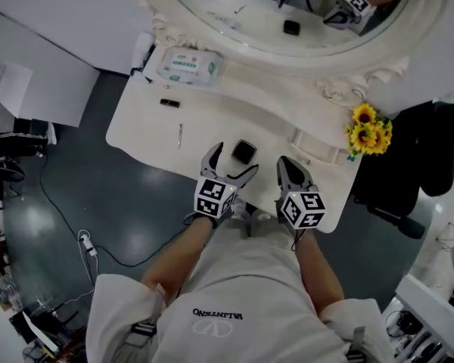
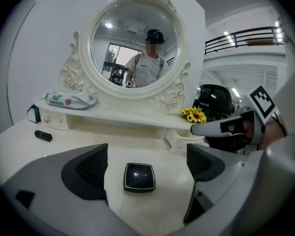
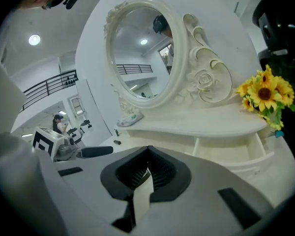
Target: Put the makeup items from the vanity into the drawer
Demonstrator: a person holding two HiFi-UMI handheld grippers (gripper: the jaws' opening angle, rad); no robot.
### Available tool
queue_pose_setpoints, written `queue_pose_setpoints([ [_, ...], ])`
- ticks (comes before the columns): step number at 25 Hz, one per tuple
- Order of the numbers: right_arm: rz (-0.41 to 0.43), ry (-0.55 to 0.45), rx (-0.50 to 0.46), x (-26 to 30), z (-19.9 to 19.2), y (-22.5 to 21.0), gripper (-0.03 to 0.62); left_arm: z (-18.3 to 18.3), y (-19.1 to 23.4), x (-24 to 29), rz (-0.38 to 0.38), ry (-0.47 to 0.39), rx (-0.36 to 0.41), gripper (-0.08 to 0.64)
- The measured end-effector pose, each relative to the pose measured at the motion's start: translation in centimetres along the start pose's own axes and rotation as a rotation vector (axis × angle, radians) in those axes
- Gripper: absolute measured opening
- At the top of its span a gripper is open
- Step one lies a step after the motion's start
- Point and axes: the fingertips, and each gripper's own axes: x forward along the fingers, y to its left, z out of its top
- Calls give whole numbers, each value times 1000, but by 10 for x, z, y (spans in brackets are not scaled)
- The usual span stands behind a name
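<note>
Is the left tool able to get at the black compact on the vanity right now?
Probably yes: the left tool is open and the black compact lies flat on the vanity just ahead of its jaws, nothing between them.

The square black compact (image 2: 139, 176) looks like glossy plastic with a thin metallic rim. The cream vanity top (image 2: 137, 142) is smooth and satin. The soft wipes pack (image 2: 70, 98) is shiny film.
</note>
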Motion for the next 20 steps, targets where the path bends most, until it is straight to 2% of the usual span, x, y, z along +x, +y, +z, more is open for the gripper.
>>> queue_pose_setpoints([
  [7, -16, 66, 40, 21, -25, -23, 12, -24, 6, 25, 24, 78, -1, 483],
  [14, -14, 109, 70, 38, -45, -31, 12, -43, 9, 48, 26, 154, 49, 483],
  [20, -14, 130, 87, 46, -58, -35, 12, -55, 7, 59, 27, 185, 51, 483],
])
